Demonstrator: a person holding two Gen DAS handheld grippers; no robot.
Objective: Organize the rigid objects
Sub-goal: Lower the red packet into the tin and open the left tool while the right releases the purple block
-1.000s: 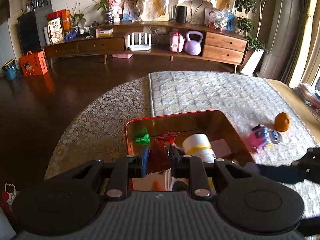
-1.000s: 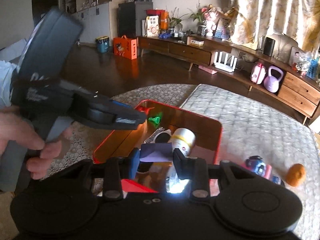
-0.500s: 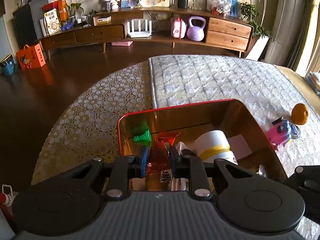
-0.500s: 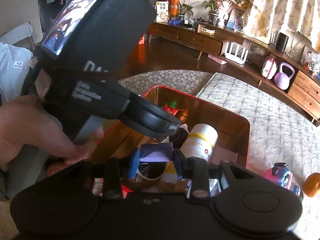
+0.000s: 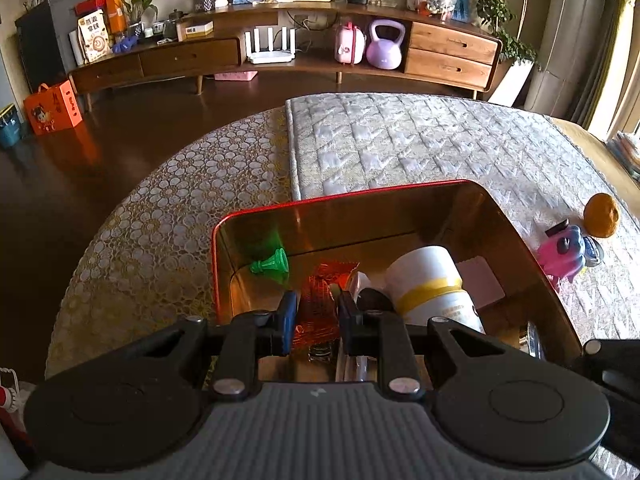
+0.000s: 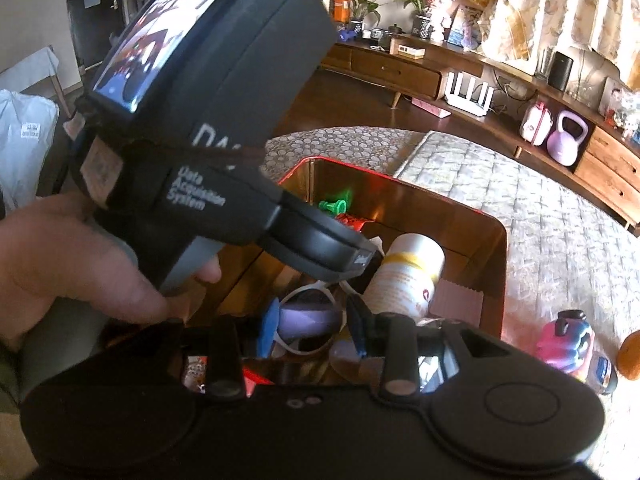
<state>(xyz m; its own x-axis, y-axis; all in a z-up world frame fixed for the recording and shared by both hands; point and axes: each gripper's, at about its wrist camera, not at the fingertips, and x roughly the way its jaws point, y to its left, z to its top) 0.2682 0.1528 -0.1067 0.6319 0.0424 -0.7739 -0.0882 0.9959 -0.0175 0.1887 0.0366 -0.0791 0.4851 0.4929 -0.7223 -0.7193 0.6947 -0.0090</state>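
Note:
A red tin box (image 5: 344,196) (image 6: 496,280) with a gold inside stands on the table. It holds a green cone piece (image 5: 272,266), a white canister with a yellow band (image 5: 428,288) (image 6: 404,276), white sunglasses (image 6: 308,320) and a pink card (image 5: 480,280). My left gripper (image 5: 314,320) is shut on a red foil packet (image 5: 320,304) over the box. My right gripper (image 6: 310,330) holds a purple card (image 6: 308,320) over the box; its jaws stand wider than the card.
A pink and blue toy (image 5: 564,252) (image 6: 568,340) and an orange (image 5: 600,216) lie on the quilted mat (image 5: 420,140) right of the box. The left gripper's body and the hand (image 6: 80,264) fill the left of the right wrist view. A wooden sideboard (image 5: 280,52) stands beyond.
Both grippers have dropped lower toward the box. The right jaws have spread apart around the purple card. The left gripper still pinches the red packet.

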